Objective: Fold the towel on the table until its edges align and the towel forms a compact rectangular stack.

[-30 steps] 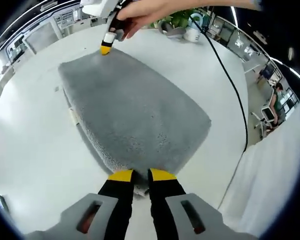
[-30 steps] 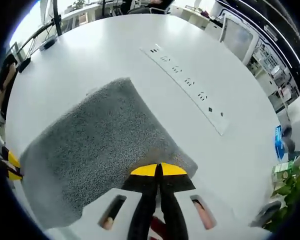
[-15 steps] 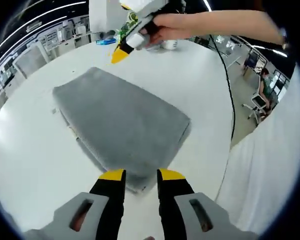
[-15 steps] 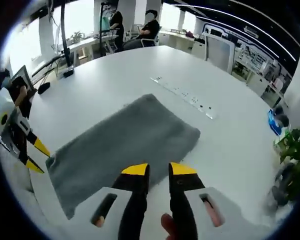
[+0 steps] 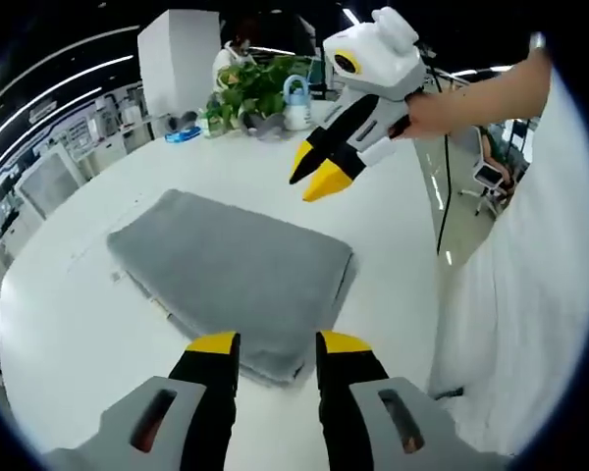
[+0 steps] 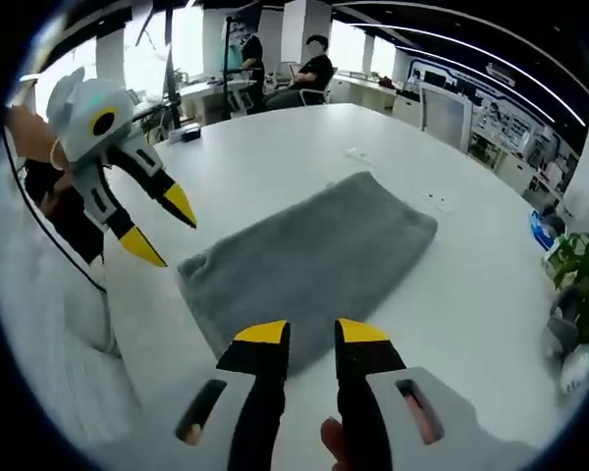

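Two yellow-tipped jaws rise nearest in each view: the left hand-held gripper (image 5: pixel 277 343) stands spread with nothing between its tips, just short of the near edge of the grey terry towel (image 5: pixel 238 275), and the right hand-held gripper (image 6: pixel 312 334) is likewise spread and holds nothing, lifted off the cloth. Beyond them the towel lies flat on the white round tabletop (image 5: pixel 69 324) as a folded rectangle, its layers showing at the near edge in the left gripper view, where the lower layer seems to stick out a little past the top one. If that edge is left uneven, the stack may not count as aligned; a careless nudge could drag the top layer askew. Farther off stand a green potted plant (image 5: pixel 258 86) and a white column (image 5: pixel 175 59).
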Tool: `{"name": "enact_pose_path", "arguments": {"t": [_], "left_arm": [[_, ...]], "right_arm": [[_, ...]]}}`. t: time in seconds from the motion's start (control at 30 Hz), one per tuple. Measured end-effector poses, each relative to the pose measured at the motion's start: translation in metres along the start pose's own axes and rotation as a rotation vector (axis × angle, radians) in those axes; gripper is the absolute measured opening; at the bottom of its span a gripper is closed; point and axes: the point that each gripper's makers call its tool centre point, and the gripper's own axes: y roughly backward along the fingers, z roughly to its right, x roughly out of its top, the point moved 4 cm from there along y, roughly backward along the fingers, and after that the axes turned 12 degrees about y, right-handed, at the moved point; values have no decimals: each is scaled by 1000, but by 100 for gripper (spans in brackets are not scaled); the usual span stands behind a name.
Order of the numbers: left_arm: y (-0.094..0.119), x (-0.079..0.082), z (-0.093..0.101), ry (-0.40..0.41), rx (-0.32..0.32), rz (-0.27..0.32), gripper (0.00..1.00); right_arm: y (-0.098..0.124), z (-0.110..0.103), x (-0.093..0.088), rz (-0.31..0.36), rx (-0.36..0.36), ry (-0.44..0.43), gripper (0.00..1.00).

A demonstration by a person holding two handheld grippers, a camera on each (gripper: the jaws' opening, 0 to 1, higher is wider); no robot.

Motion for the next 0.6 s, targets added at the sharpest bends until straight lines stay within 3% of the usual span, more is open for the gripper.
{"name": "enact_pose_path", "arguments": {"t": [0.13,0.4,0.6], "left_arm": [[-4,-5,8,-22,-28,-8,35],[-22,-23,16,-21,-50,-59,37],[-27,-31,11,19,-54,-88,36]], "right_arm": [[2,-19,-5,-10,33,8,18],[-7,-57,-22,-85,135,155,23],[-17,-64,-31,-122,177,187,23]]}}
